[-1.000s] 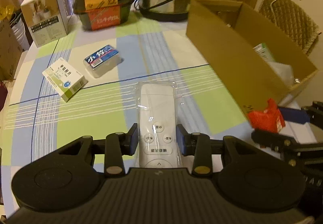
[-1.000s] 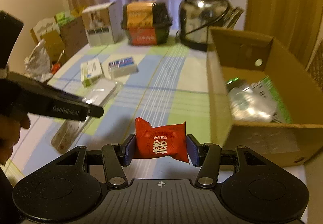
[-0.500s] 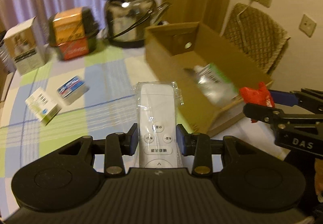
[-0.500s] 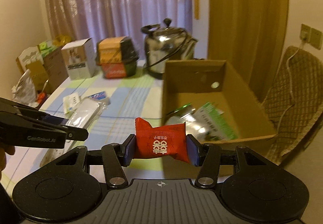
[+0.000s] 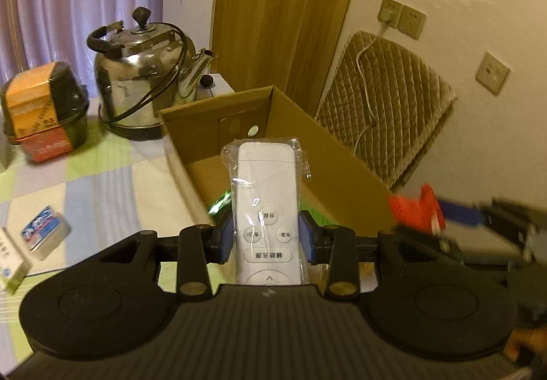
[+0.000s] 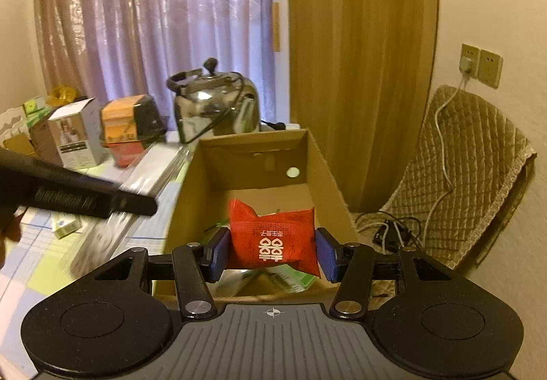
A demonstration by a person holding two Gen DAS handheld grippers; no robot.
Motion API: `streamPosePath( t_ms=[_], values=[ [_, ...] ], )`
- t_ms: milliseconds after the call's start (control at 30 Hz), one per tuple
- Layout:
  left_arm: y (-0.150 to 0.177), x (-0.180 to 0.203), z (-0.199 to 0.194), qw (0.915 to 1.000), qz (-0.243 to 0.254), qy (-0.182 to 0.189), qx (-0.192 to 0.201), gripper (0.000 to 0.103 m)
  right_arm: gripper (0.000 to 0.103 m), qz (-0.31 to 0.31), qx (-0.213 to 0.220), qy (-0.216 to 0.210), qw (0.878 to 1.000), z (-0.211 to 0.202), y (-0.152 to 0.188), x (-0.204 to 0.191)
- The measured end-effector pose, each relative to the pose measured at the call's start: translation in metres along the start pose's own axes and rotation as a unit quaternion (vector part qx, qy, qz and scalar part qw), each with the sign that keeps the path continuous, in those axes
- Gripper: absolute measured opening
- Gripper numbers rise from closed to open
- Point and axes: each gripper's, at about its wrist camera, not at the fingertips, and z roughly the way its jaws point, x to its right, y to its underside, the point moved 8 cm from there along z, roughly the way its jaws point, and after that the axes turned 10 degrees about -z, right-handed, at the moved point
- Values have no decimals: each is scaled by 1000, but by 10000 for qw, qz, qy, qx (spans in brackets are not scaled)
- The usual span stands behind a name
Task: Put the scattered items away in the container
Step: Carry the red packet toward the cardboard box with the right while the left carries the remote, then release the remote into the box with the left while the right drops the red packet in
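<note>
White remote control (image 5: 265, 209) in clear wrap sits pinched between my left fingers (image 5: 225, 239), the cardboard box (image 6: 321, 168) open just ahead; my right fingers (image 6: 218, 253) pinch a red snack packet (image 6: 273, 236) over its near edge.

Black grippers (image 6: 271, 251), blue pads (image 6: 218, 253) (brass-looking screws), ribbed grey bodies.

Dim, warm yellowish light. Daylight glows through the curtain (image 6: 154, 21). Fisheye bends the edges; the red packet (image 5: 415, 210) blurs.
</note>
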Motion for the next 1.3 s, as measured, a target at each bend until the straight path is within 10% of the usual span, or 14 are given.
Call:
streamPosePath(
  t_ms=[467,533,567,1300],
  values=[
    [-35,-18,73,9979,-642,-38,-21,34,55,140,-149,-1,9998,45,1,28],
    [-37,-19,77,9982,-584,-91,45,48,55,155,-167,-10,9997,49,1,29],
    [-38,-20,77,9982,-584,-122,106,63,55,162,-175,-14,9997,50,1,28],
    [10,-54,25,9956,-840,-318,277,65,55,19,-389,-67,9992,53,15,17]
  ],
)
